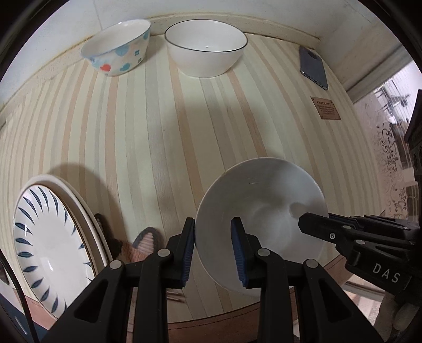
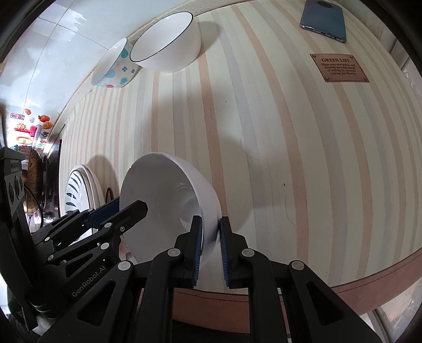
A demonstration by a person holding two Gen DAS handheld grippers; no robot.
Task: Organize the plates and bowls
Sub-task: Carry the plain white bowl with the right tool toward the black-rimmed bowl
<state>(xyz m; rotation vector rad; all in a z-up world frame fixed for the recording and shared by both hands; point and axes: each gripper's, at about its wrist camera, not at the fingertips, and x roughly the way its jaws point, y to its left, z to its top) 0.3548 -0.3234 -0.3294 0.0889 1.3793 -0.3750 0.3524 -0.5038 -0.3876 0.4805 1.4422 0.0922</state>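
A plain white bowl (image 1: 263, 205) (image 2: 163, 200) is held tilted near the table's front edge, its opening turned toward the left side. My right gripper (image 2: 210, 232) (image 1: 316, 221) is shut on its wall, one finger inside and one outside. My left gripper (image 1: 213, 237) (image 2: 124, 208) straddles the opposite rim; its outer pad lies against the wall, and a gap shows at the inner finger. A stack of plates, topped by one with blue leaf marks (image 1: 50, 237) (image 2: 76, 190), sits at the left. At the back stand a floral bowl (image 1: 116, 50) (image 2: 116, 71) and a black-rimmed white bowl (image 1: 205, 47) (image 2: 168, 44).
The striped wooden table (image 1: 158, 132) has a curved front edge just below the grippers. A phone (image 1: 312, 67) (image 2: 324, 21) and a small brown plaque (image 1: 325, 108) (image 2: 339, 68) lie at the far right. A knitted item (image 1: 142, 242) lies beside the plates.
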